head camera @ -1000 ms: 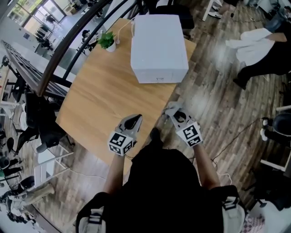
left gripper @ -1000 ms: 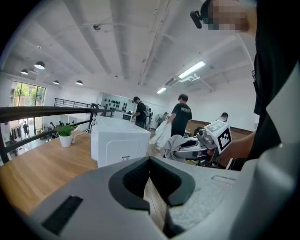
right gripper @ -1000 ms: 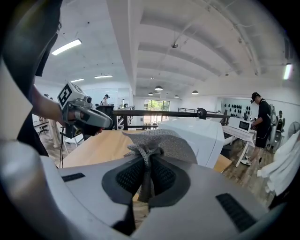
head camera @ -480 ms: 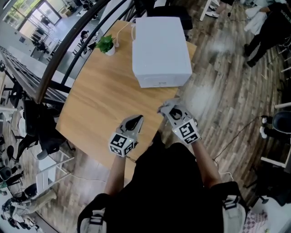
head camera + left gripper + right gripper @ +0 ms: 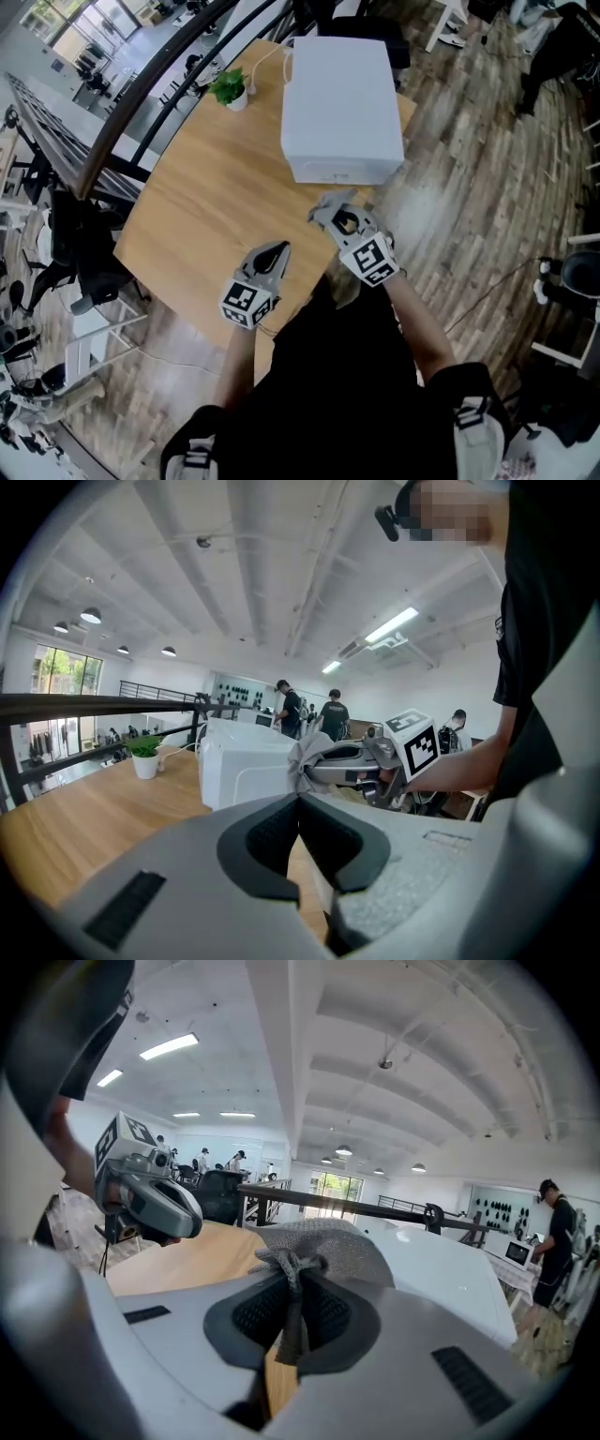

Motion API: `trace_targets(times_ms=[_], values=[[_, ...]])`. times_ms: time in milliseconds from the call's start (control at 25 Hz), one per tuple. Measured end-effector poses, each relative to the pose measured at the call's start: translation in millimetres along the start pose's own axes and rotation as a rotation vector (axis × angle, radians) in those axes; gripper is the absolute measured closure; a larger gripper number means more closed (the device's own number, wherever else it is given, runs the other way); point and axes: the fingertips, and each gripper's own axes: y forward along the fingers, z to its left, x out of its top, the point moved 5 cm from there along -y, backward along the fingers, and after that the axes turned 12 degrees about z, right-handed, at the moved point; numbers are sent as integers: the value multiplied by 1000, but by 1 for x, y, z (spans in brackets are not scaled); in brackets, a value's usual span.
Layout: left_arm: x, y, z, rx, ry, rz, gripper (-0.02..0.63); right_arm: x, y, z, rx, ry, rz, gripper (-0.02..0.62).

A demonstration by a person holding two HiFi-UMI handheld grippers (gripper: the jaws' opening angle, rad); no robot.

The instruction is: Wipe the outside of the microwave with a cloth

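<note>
The white microwave (image 5: 339,94) stands at the far end of the wooden table (image 5: 216,197); it also shows in the left gripper view (image 5: 244,766) and the right gripper view (image 5: 441,1269). My right gripper (image 5: 328,214) is shut on a grey cloth (image 5: 323,1246), bunched between its jaws, and hovers just short of the microwave's near face. The cloth (image 5: 322,208) pokes out ahead of the fingertips. My left gripper (image 5: 278,251) hangs over the table's near edge, jaws shut with nothing between them, well back from the microwave.
A small potted plant (image 5: 231,87) stands left of the microwave, with a white cable beside it. A black railing and chairs (image 5: 84,253) lie beyond the table's left edge. Wooden floor runs along the right. People stand in the far background (image 5: 333,714).
My right gripper has carried the cloth forward and a little left, closer to the microwave's near face. The left gripper has hardly moved.
</note>
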Motion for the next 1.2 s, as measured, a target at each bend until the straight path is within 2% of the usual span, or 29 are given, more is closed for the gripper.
trace_targets(times_ms=[160,360,640,880,1200], values=[[-1,-3,4,74,-44,-25,606,5,19,-9,37,-45,-11,578],[-3,-8,1,112,-48,-8,606,3,43,-24,36,-41,-11,578],[-7,-25,0,166,-82,-27,606,5,81,-31,26,-87,17,578],[-12,-35,0,197,-115,-31,606,17,110,-34,47,-108,36,578],[-17,-46,8,227,-121,-39,606,20,142,-37,21,-97,56,578]])
